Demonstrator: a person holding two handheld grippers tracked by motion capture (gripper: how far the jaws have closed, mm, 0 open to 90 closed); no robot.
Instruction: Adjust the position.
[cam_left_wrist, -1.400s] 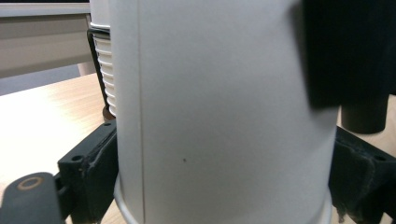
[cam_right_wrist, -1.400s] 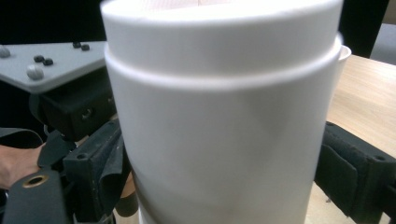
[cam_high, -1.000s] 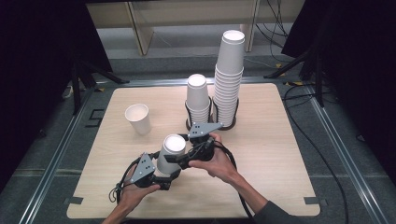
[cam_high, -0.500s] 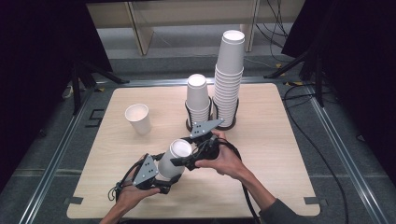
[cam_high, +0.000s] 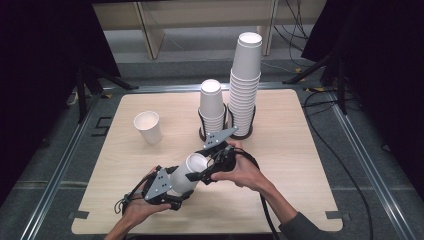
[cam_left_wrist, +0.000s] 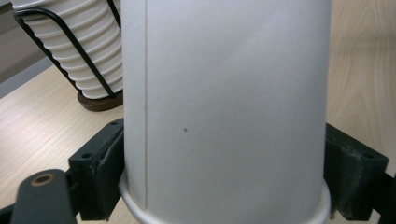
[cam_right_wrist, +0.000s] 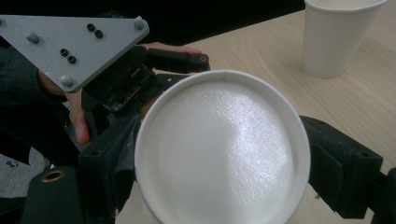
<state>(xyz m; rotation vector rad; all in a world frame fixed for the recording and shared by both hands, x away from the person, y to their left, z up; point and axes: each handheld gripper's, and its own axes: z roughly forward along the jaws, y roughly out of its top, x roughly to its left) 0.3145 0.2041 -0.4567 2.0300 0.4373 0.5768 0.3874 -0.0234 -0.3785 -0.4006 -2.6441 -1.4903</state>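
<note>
Near the table's (cam_high: 300, 150) front edge, the left gripper (cam_high: 170, 187) and right gripper (cam_high: 207, 172) both clamp one tilted paper cup (cam_high: 190, 172). The cup hides each gripper's jaw tips.

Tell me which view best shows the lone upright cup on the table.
The high view: the lone cup stands whole, upright, left of the two stacks. The right gripper view catches it at the top right corner, rim cropped.
</note>
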